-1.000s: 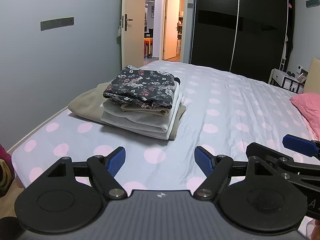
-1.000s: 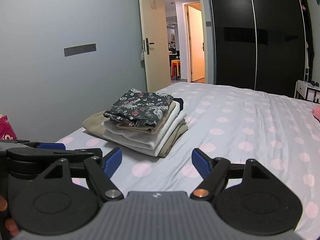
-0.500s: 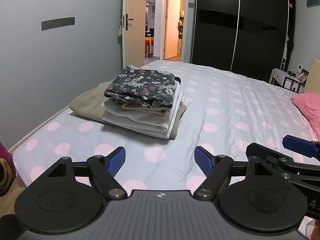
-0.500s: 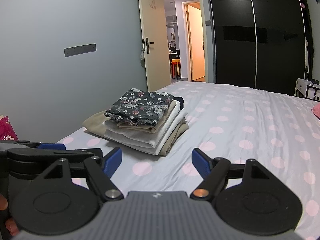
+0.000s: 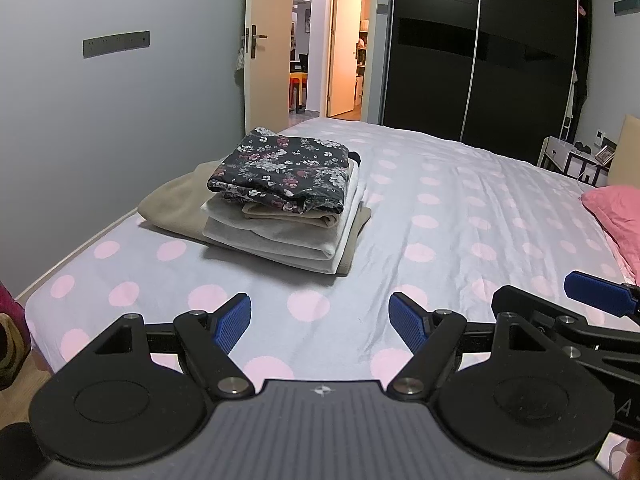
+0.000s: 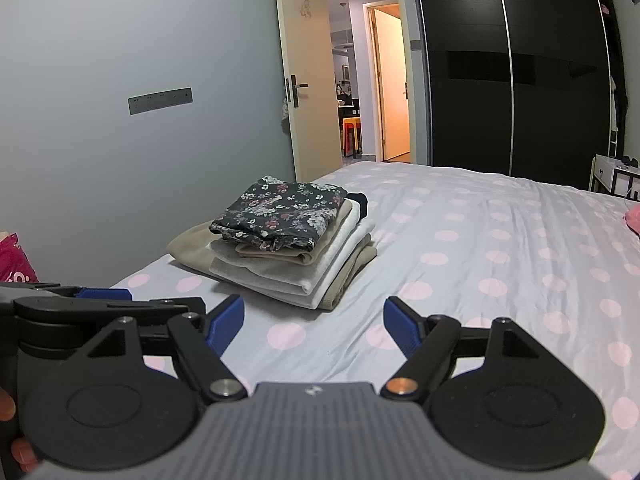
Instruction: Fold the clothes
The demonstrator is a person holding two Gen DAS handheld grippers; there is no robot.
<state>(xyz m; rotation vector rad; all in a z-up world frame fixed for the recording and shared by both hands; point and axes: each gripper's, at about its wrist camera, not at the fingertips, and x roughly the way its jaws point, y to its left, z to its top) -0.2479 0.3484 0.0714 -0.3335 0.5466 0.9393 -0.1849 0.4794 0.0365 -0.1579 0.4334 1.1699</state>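
A neat stack of folded clothes [image 5: 280, 204], a dark floral garment [image 5: 282, 168] on top of beige and white pieces, sits near the left edge of the bed with its grey, pink-dotted sheet [image 5: 460, 220]. Well short of the stack, the left claw [image 5: 320, 322] and right claw [image 6: 314, 322] hover side by side over the sheet, both released and empty.

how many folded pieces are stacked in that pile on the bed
5 visible: floral piece on top, tan one under it, two white or grey layers, khaki piece at the bottom. A dark bit behind may be another.
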